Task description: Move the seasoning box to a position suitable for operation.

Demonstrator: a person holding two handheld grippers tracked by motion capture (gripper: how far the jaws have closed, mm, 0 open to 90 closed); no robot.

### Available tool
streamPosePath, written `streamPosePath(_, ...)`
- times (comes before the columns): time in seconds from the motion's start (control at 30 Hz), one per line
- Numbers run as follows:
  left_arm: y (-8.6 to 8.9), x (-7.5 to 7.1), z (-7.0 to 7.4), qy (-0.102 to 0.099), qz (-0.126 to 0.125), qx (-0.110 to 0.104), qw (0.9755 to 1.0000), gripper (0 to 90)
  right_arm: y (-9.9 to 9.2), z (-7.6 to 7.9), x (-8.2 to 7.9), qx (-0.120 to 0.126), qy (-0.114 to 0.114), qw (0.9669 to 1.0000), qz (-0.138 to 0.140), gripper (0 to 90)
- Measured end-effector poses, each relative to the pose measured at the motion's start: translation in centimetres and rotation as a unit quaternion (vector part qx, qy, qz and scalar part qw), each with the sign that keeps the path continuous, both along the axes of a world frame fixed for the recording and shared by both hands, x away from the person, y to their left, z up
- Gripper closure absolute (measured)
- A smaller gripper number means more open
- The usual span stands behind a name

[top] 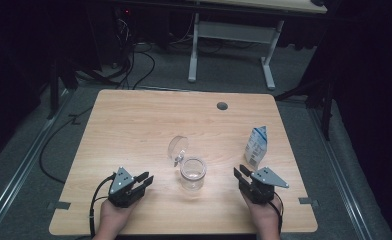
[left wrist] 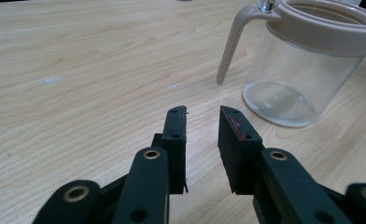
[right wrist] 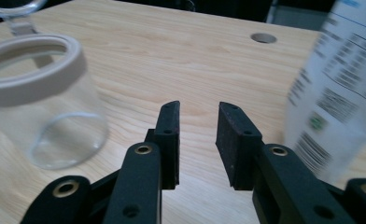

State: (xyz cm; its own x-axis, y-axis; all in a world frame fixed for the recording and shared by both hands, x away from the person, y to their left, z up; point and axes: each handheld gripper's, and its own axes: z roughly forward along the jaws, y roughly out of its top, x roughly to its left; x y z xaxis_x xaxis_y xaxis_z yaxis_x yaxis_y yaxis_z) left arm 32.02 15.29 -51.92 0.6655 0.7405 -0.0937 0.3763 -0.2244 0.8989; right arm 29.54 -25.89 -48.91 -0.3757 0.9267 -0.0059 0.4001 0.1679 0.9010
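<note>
Wooden bench (top: 134,125): open jar (top: 192,173) at centre, carton (top: 256,146) at 3 o'clock, print unreadable. Left gripper (top: 145,180) and right gripper (top: 240,173): fingers part-open, empty.

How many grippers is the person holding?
2. The left gripper is at the near left of the table, the right gripper at the near right, with the glass jar between them.

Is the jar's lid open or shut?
Open. The jar stands upright and its hinged lid is swung back, leaving the mouth uncovered.
</note>
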Motion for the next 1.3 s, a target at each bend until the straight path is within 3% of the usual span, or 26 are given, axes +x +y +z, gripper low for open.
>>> streamPosePath(0.27,0.3,0.0,0.1,-0.003,0.001,-0.001,1.0,69.6,-2.3,-0.6,-0.3,-0.01,0.005,0.9993,-0.035,65.6)
streamPosePath(0.47,0.8,0.1,0.2,-0.002,0.009,-0.001,1.0,69.4,-3.7,-0.6,-0.1,-0.004,0.004,0.9986,-0.053,62.3)
streamPosePath(0.7,1.7,-0.3,0.0,-0.001,0.02,-0.004,0.9998,69.2,-5.2,-0.5,1.1,-0.006,0.0,0.9967,-0.081,54.5)
streamPosePath(0.97,3.1,-1.3,-0.1,-0.004,0.037,-0.003,0.9993,69.1,-6.1,-0.5,2.8,-0.002,-0.001,0.9962,-0.087,45.9)
streamPosePath(1.3,4.9,-2.7,-0.2,-0.006,0.06,-0.006,0.9982,69.1,-5.7,-0.4,5.3,0.001,-0.009,0.9961,-0.088,56.6)
